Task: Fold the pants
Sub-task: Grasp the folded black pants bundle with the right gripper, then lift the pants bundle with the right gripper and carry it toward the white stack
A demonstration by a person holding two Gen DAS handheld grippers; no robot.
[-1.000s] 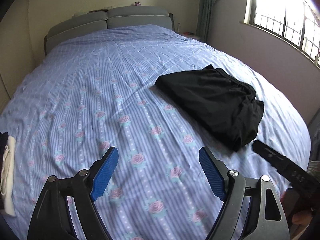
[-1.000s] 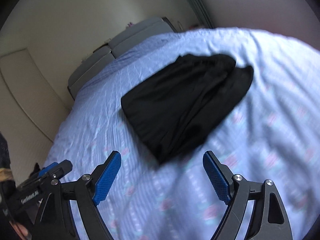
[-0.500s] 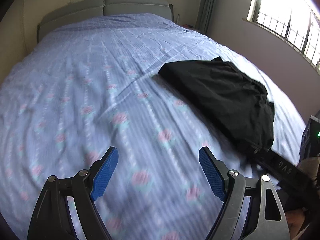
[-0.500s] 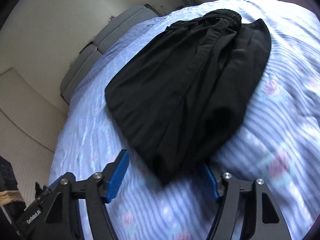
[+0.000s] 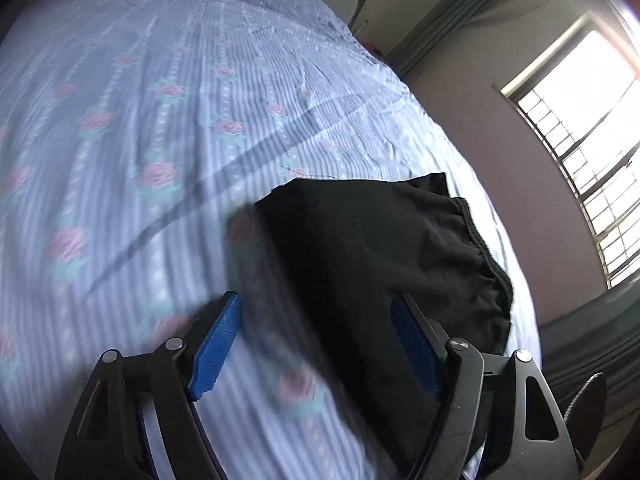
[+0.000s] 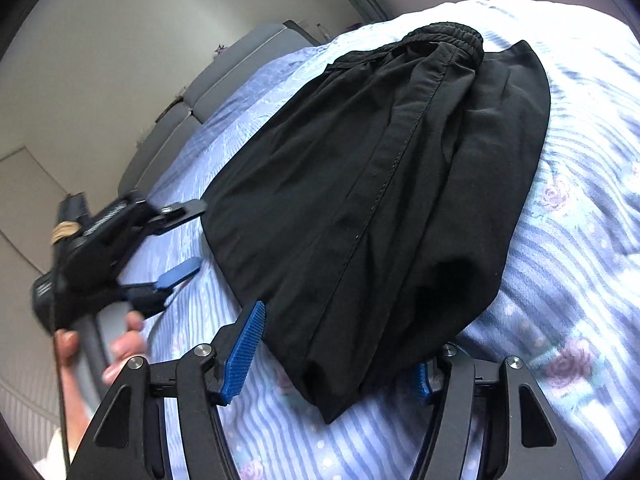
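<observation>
Black pants [image 6: 380, 168] lie folded lengthwise on the blue flowered bed sheet [image 6: 580, 280], the elastic waistband [image 6: 444, 34] at the far end. My right gripper [image 6: 340, 340] sits low at the near end. The pants' corner lies between its jaws, the left pad [image 6: 244, 344] beside the fabric and the right pad mostly under it. My left gripper [image 5: 316, 300] is closing, and the side edge of the pants [image 5: 380, 260] runs between its fingers without the pads pressing. In the right wrist view the left gripper [image 6: 192, 240] hovers at the pants' left edge, held by a hand [image 6: 120, 344].
The bed sheet [image 5: 160, 120] stretches to a grey headboard [image 6: 224, 80]. A wall with a bright barred window [image 5: 580, 120] and a green curtain [image 5: 440, 12] runs along the right side of the bed.
My left gripper swung right and down to the pants' side edge, rolling as it went. My right gripper dropped to the near end and narrowed around the corner, then stayed.
</observation>
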